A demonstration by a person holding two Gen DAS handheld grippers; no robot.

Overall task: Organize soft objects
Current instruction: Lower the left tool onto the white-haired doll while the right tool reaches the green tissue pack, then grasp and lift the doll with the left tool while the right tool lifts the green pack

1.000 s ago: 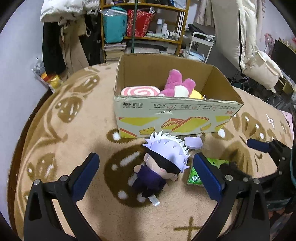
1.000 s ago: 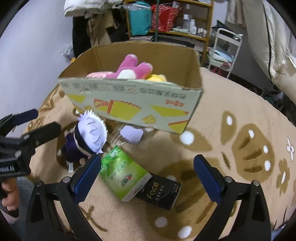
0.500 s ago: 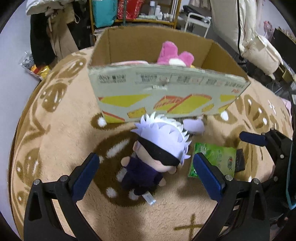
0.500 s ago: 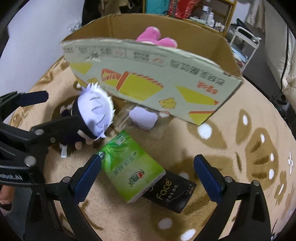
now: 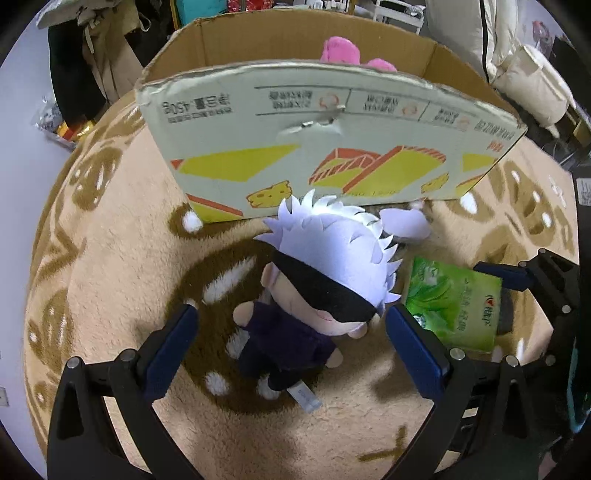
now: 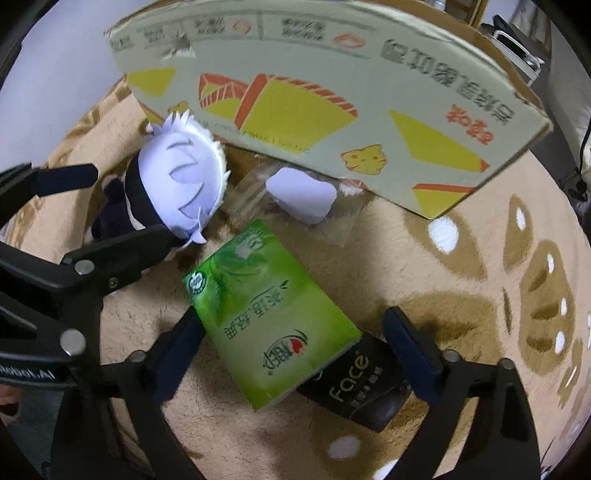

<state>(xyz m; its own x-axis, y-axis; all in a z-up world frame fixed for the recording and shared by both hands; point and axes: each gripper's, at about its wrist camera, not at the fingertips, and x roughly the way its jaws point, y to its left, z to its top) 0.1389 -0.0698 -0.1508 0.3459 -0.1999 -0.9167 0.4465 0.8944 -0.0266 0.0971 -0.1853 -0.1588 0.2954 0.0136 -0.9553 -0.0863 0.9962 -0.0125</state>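
Two soft things lie mid-frame on the rug (image 5: 110, 258): a doll (image 5: 314, 291) between the left gripper (image 5: 288, 332)'s released jaws, and a green pack (image 6: 266, 314) between the right gripper (image 6: 291, 332)'s jaws, just closing, not yet clamped. Behind, at the top of the frame, stands a box (image 5: 332, 147).

The floor is covered by a beige plush rug (image 5: 122, 236) with brown patterns and white spots. Behind it, on the left, there is a plain pale wall (image 5: 18, 122), and dark and beige clothes (image 5: 88, 62) hang beside it. On the right stands cream-coloured padded furniture (image 5: 532, 85). A white metal rack (image 5: 400, 11) is seen at the top edge.
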